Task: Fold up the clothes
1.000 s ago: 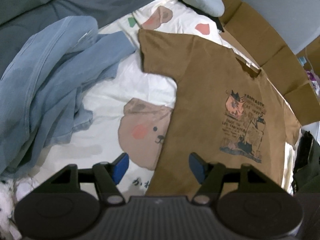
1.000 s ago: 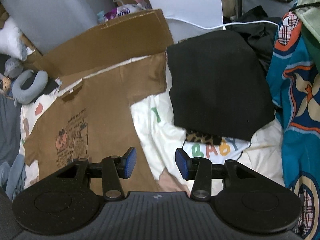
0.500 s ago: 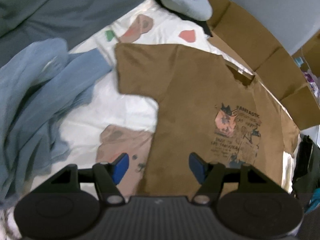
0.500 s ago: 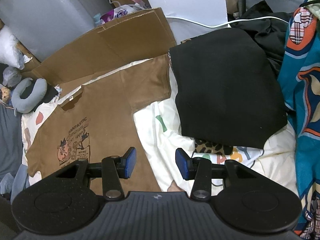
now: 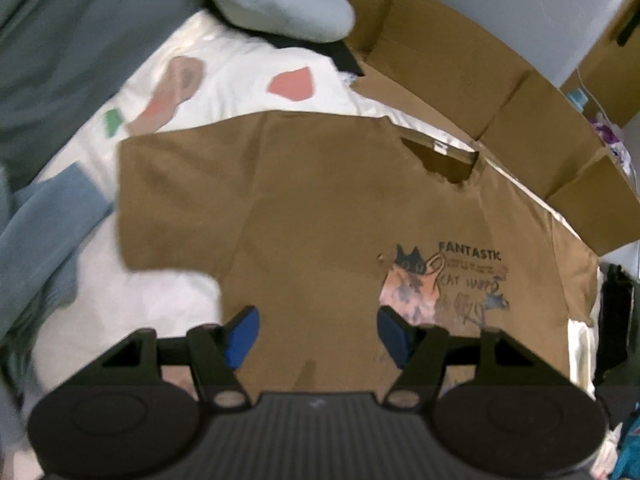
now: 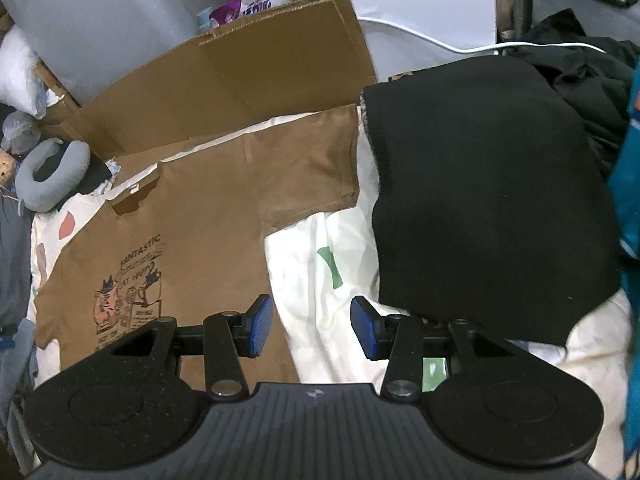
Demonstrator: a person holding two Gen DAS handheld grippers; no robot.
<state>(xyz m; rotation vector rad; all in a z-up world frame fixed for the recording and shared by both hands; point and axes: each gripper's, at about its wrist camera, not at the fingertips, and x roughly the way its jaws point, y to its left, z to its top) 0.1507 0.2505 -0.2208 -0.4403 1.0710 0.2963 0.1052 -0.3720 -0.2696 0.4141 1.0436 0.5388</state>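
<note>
- Blue garment (image 5: 48,240): lay bunched at the far left of the left wrist view, just beside the shirt's sleeve; not part of the step in hand.
- Brown T-shirt (image 5: 320,208): lay spread flat, print side up, on the white printed bedsheet (image 5: 248,76), collar toward the cardboard sheet (image 5: 460,80) and both sleeves out. No fold was evident in it.
- Left gripper (image 5: 318,334): jaws stood wide apart with nothing between them, poised over the shirt's lower body near the left side seam (this view was blurred, so contact with the cloth could not be settled).
- Right gripper (image 6: 312,328): jaws stood moderately apart and empty, placed above the shirt's right side edge where the brown cloth meets the bedsheet.
- Black folded garment (image 6: 488,200): lay to the right, close by the shirt's right sleeve, and appeared already dealt with.
- Step in hand, as judged: the approach to the first grasp, each claw lining up on one side of the shirt.
- Next move, as judged: each claw would need to come down onto an edge or sleeve, pinch one layer only without catching the bedsheet, then carry it inward over the print.
</note>
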